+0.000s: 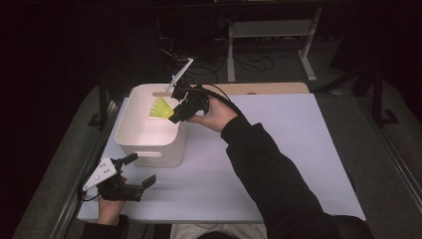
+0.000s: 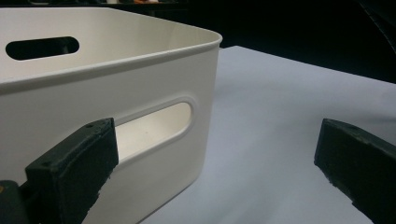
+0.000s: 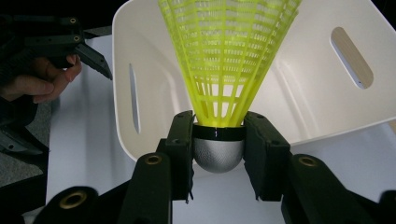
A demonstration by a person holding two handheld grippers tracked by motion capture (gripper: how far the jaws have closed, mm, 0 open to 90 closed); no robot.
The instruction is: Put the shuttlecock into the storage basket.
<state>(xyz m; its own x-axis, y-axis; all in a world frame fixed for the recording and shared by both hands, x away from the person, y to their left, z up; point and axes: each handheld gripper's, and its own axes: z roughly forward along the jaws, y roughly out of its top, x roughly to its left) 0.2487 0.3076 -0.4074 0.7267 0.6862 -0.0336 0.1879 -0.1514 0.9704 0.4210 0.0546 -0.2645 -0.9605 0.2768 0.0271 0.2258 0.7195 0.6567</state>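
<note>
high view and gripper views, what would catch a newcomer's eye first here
The bright yellow shuttlecock stands out most: the right gripper is shut on its silver base and holds it over the open white bin, skirt pointing into the bin. The bin sits at the left of the pale table. Near the bin's front corner, the left gripper rests open above the table.

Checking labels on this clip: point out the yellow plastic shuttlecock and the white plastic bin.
Yellow plastic shuttlecock (image 3: pixel 227 60), right gripper view, on its mesh skirt.
White plastic bin (image 1: pixel 149 148), high view, on its near wall.
</note>
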